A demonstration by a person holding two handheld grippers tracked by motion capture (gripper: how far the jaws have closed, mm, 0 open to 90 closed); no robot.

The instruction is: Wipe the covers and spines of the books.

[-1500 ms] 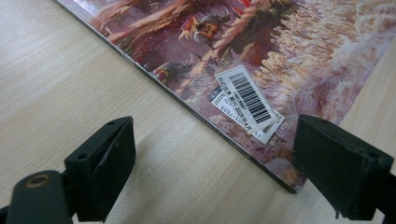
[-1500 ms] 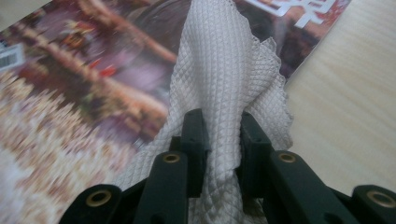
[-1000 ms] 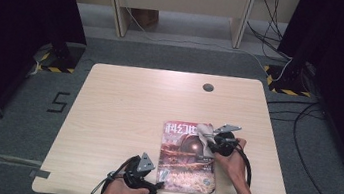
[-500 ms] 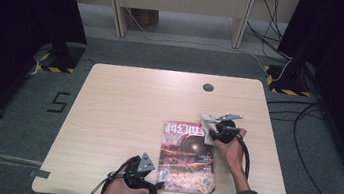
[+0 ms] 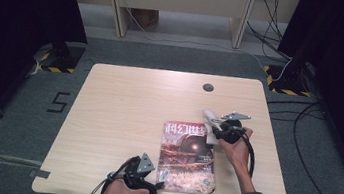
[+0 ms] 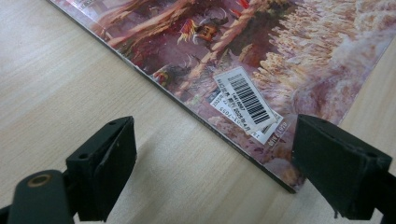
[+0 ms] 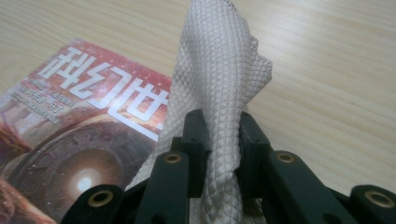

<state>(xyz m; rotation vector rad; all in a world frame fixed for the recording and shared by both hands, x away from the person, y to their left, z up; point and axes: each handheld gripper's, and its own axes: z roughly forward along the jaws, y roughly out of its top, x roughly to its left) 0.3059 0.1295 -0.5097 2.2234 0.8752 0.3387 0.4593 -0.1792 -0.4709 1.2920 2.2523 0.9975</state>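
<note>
A magazine with a red and brown cover lies flat on the wooden table, right of centre. My right gripper hovers over the magazine's upper right corner, shut on a white textured cloth that stands up between its jaws and droops below them. The magazine lies beneath it. My left gripper rests by the magazine's lower left corner, open, with the corner and its barcode sticker between the wide jaws, no pad touching it.
A round cable hole sits near the table's far edge. Desk legs and cables stand beyond the table on the grey floor. Bare tabletop stretches to the left and behind the magazine.
My right gripper has moved up and away across the magazine's top right corner, carrying the cloth. The left gripper has stayed put.
</note>
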